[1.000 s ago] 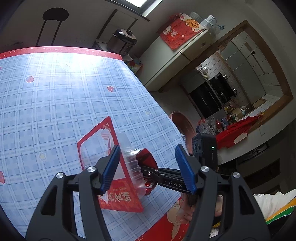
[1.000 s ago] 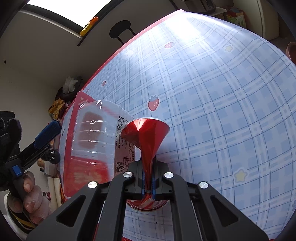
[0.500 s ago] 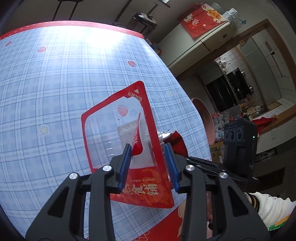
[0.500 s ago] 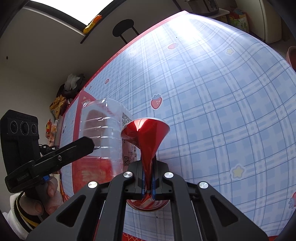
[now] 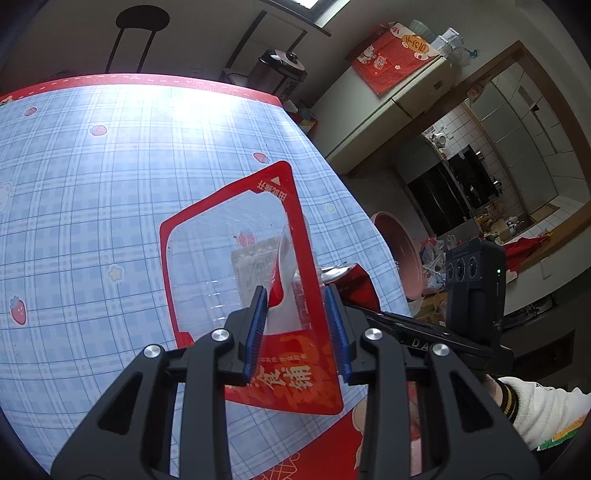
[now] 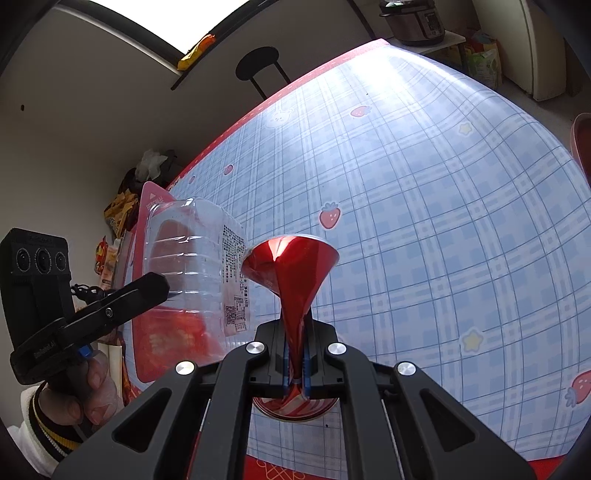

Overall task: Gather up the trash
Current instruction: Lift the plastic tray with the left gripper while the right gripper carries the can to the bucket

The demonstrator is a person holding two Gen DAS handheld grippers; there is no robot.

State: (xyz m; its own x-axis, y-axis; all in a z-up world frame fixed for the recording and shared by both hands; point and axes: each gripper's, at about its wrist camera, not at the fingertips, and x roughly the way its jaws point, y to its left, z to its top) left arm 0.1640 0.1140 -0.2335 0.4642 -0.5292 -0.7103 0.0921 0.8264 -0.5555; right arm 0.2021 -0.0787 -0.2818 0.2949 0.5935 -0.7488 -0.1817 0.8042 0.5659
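A clear plastic food tray with a red printed lid (image 5: 229,258) is held off the blue plaid table (image 5: 92,192). My left gripper (image 5: 295,325) is shut on the tray, its blue pads on either side of the clear tub. The tray also shows in the right wrist view (image 6: 192,258), with the left gripper (image 6: 122,302) clamped on it at the left. My right gripper (image 6: 294,363) is shut on a crushed red can (image 6: 291,266), squeezed flat between the pads. The can's top edge (image 5: 347,277) shows just right of the tray in the left wrist view.
A pink basin (image 5: 399,251) stands beyond the table's right edge. A fridge (image 5: 391,110), a rice cooker (image 5: 280,66) and a black stool (image 5: 140,22) stand behind the table. Snack bags (image 6: 114,221) lie left of the table.
My left gripper went from open around the tray to shut on it, and the tray has lifted and tilted. The right gripper stays shut on the crushed can, almost still.
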